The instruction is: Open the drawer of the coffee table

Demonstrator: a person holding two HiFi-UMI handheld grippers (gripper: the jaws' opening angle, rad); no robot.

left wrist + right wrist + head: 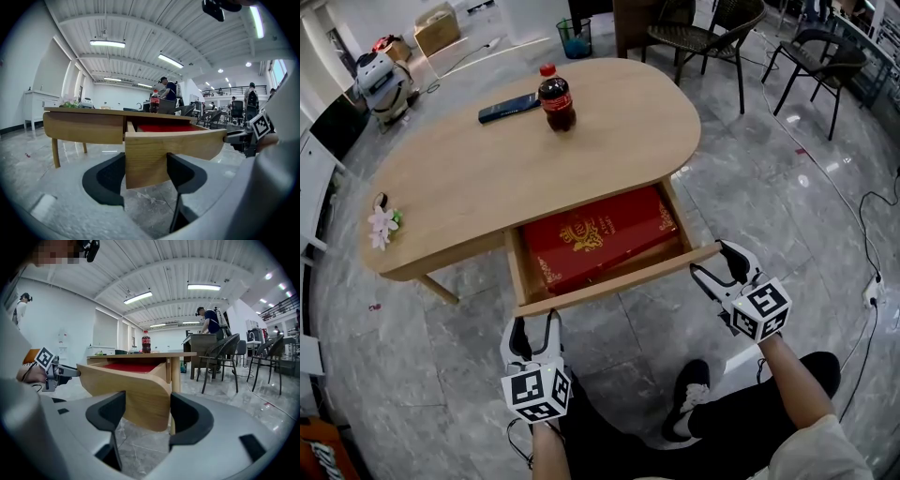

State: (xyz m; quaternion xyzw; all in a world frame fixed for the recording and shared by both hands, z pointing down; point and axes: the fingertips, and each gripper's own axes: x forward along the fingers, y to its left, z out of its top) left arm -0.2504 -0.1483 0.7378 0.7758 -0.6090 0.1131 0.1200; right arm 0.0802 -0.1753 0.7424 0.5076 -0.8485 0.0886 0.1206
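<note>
Left gripper point(535, 323) is on the left end of the curved pale-wood drawer front point(609, 281). From its own camera we see that wood filling the space between the two dark jaws, with no floor showing at either side, so we call it clamped on the panel rather than hanging open. Over to the right gripper point(711, 260): same story at the other end, where the overhanging tip of the drawer front point(136, 390) fills the gap between its jaws. In the head view one jaw seems to sit ahead of the panel and one tucked behind its tip. So we have both ends held. And the shallow wooden drawer point(516, 267) itself? It is well out of the oval light-wood desk point(459, 178), reaching over the grey marbled floor point(422, 319) toward the person's legs. The flat red box with gold ornament point(600, 239) inside lies bare almost to its back edge, which just meets the shadow under the desk top. Up on the desk the dark cola bottle with the red cap point(556, 98) stands upright beside a flat black handset point(508, 108), both well apart from the action. Our read: the opening is as good as done. What we think is left is small, perhaps a last bit of pull if the drawer has more travel, then letting both grippers go from the panel and drawing the hands clear.
</note>
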